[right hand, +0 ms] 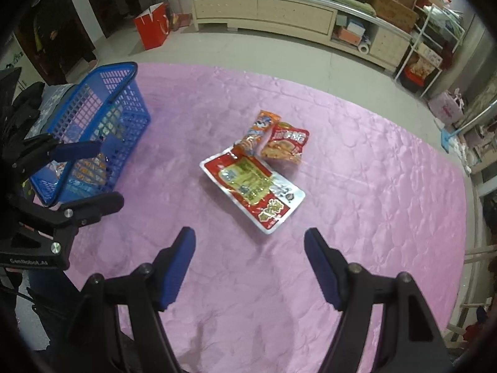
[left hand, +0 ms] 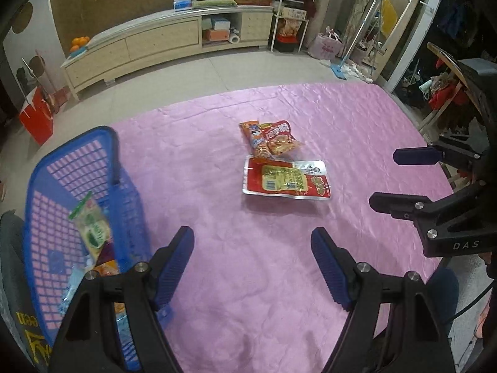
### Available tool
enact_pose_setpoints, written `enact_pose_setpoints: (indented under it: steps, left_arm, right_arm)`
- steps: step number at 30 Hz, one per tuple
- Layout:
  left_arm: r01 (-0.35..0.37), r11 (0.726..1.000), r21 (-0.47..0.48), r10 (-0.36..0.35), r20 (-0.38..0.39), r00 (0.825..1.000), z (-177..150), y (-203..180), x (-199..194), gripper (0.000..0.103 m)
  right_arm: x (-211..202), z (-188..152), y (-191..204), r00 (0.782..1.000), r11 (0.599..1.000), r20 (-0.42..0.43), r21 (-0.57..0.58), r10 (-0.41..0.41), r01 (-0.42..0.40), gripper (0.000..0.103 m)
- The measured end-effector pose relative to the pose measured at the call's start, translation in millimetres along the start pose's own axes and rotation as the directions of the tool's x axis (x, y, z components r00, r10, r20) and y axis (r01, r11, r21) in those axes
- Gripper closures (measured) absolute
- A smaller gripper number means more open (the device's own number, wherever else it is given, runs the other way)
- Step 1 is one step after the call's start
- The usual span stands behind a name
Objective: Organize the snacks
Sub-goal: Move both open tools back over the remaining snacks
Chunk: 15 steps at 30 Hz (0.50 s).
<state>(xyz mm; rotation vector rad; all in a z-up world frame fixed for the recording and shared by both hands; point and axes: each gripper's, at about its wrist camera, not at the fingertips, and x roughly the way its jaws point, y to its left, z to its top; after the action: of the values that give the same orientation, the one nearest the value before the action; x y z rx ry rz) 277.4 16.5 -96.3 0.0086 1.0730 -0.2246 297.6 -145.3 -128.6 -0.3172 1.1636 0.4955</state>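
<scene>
Pink quilted cloth (left hand: 248, 264) covers the bench, living room behind: long cream TV cabinet (left hand: 161, 40) against the far wall, oranges (left hand: 80, 42) on its end, red paper bag (right hand: 152, 26) on the floor. Three snack packs lie in a cluster mid-cloth, loose, nothing gripping them. Largest is a flat red-and-silver vacuum pack (left hand: 285, 181), nearest the grippers. Behind it, a red snack bag (right hand: 286, 145) and an orange snack bag (right hand: 257, 132) side by side, the orange one's lower end touching or overlapping the vacuum pack's top edge. Blue plastic basket (right hand: 102, 130) sits on the cloth well to the left of the cluster, handle up, already holding several packets; a green-and-yellow packet (left hand: 93, 227) stands tilted inside it, other contents partly hidden by the mesh. Left gripper (left hand: 252, 238) hangs over bare cloth just beside the basket, fingers (left hand: 174, 264) wide apart, nothing between them. Right gripper (right hand: 250, 239) hangs over the cloth near the vacuum pack's near edge, fingers likewise spread wide and empty. Each gripper shows at the edge of the other's view, both clear of the snacks.
</scene>
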Motion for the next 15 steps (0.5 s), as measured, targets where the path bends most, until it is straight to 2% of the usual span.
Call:
enact_pose_setpoints:
  steps: [5, 7, 11, 15]
  left_arm:
    - [0.005, 1.000, -0.010, -0.005, -0.029, 1.000, 6, -8, 25, 0.027]
    - [-0.007, 1.000, -0.009, 0.006, -0.042, 0.999, 5, -9, 35, 0.027]
    - [-0.012, 1.000, -0.018, 0.011, -0.074, 0.997, 1, -8, 57, 0.027]
    - [-0.034, 0.999, -0.022, 0.032, -0.092, 0.995, -2, -4, 72, 0.027]
  right_arm:
    - [20, 2, -10, 1.000, 1.000, 0.014, -0.027, 0.012, -0.011, 0.025]
    - [34, 2, -12, 1.000, 0.999, 0.007, -0.044, 0.023, -0.022, 0.019]
    - [59, 4, -12, 1.000, 0.995, -0.003, -0.101, 0.003, -0.003, 0.018]
    - [86, 9, -19, 0.996, 0.991, -0.061, -0.106, 0.071, -0.078, 0.018]
